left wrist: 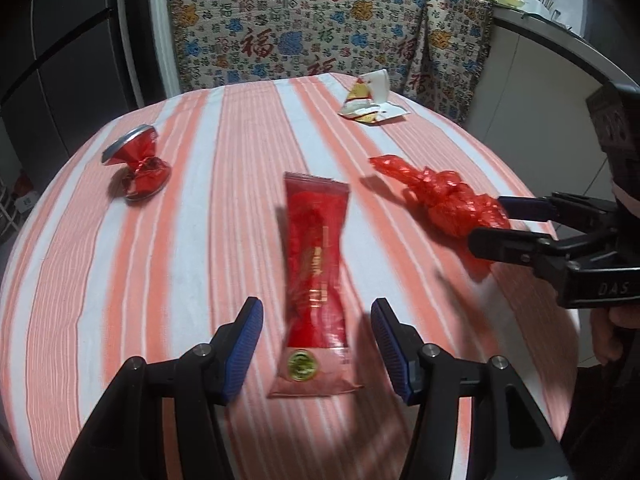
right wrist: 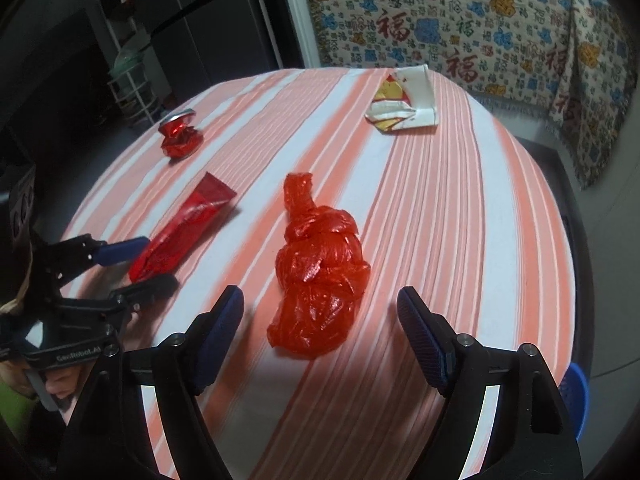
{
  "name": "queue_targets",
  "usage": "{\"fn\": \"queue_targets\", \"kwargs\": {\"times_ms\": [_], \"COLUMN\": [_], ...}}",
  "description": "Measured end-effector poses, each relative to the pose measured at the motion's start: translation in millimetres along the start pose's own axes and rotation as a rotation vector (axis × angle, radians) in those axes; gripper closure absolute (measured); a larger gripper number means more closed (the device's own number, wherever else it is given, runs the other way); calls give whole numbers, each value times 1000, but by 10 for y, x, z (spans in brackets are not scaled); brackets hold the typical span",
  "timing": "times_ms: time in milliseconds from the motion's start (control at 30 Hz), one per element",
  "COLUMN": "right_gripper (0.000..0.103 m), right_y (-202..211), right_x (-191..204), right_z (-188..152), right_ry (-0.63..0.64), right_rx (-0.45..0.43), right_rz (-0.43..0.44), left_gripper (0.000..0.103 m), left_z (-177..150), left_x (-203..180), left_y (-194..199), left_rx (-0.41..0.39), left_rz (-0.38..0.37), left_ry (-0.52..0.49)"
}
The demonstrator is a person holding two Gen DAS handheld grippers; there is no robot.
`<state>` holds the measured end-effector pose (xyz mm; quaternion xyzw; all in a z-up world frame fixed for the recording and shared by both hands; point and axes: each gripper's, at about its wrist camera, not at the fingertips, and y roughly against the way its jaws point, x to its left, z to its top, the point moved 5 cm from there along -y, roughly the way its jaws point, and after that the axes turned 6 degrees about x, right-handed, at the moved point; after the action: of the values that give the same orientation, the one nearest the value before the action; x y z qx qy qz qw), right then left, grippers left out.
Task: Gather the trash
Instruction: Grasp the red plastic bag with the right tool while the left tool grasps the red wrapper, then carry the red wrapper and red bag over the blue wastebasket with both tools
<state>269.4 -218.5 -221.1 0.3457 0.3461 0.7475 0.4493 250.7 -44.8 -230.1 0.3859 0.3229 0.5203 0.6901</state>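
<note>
A long red snack wrapper (left wrist: 316, 272) lies on the striped tablecloth, its near end between the open fingers of my left gripper (left wrist: 317, 344). It also shows in the right wrist view (right wrist: 180, 232). A knotted red plastic bag (right wrist: 320, 276) lies between the open fingers of my right gripper (right wrist: 320, 332); it also shows in the left wrist view (left wrist: 444, 200). A crushed red can (left wrist: 138, 164) lies at the far left, also seen in the right wrist view (right wrist: 179, 138). A torn white and yellow carton (left wrist: 370, 100) lies at the far side, also in the right wrist view (right wrist: 402, 104).
The round table has an orange and white striped cloth (left wrist: 200, 240). A patterned cloth (left wrist: 320, 28) covers furniture behind the table. A dark fridge (right wrist: 208, 20) stands at the far left. A blue stool (right wrist: 576, 396) shows by the table's right edge.
</note>
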Motion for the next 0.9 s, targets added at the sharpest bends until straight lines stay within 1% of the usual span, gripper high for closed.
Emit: {"fn": "queue_targets", "kwargs": {"times_ms": [33, 100, 133, 167, 200, 233, 333, 533, 733, 900], "right_gripper": [25, 33, 44, 63, 67, 69, 72, 72, 72, 72], "right_y": [-6, -32, -52, -73, -88, -81, 5, 195, 291, 424], "right_x": [7, 8, 4, -4, -10, -8, 26, 3, -90, -239], "right_z": [7, 15, 18, 19, 18, 20, 26, -6, -83, -151], "right_ry": [-1, -5, -8, -10, -14, -17, -14, -32, -68, -107], "right_rx": [0, 5, 11, 19, 27, 26, 9, -27, -35, -51], "right_rz": [0, 0, 4, 9, 16, 22, 31, 46, 66, 73], "left_gripper": [49, 72, 77, 78, 84, 84, 89, 91, 92, 93], "left_z": [15, 30, 40, 47, 47, 46, 25, 17, 47, 127], "left_x": [-24, -55, -57, -54, -48, -35, -11, -64, -270, -546], "left_y": [15, 31, 29, 29, 34, 43, 93, 241, 305, 301], "left_rx": [-1, 4, 9, 13, 13, 12, 7, -26, -41, -42], "left_rz": [3, 4, 4, -1, -2, 0, -19, -56, -84, -119], "left_ry": [-4, -10, -8, -4, 2, 9, 41, 81, 80, 58]}}
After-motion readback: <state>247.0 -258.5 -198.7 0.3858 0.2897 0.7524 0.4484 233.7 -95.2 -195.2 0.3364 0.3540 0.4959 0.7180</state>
